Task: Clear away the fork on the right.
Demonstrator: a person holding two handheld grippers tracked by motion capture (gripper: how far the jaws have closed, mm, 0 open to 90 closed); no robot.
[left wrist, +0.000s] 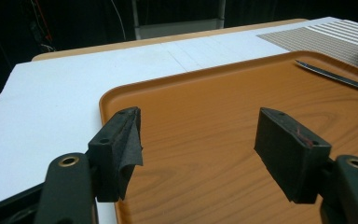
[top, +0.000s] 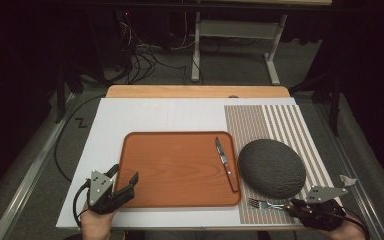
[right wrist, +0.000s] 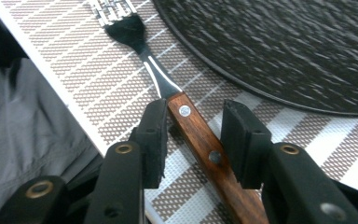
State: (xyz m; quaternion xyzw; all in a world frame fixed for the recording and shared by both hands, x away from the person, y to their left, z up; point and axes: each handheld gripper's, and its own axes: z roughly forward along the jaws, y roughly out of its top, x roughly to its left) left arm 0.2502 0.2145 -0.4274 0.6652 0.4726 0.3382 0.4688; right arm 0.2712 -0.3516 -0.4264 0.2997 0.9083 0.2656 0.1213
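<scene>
While right gripper (right wrist: pixel 193 140) jaws straddle fork (right wrist: pixel 193 133) handle unclamped, off-centre closing risked: fork could be pushed askew against dark plate (right wrist: pixel 279 51); left gripper (left wrist: pixel 205 154) held wide, empty

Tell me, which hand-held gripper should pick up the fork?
The right hand-held gripper. Its jaws already straddle the fork handle on the striped placemat. The left hand-held gripper sits open over the tray corner, far from it.
</scene>
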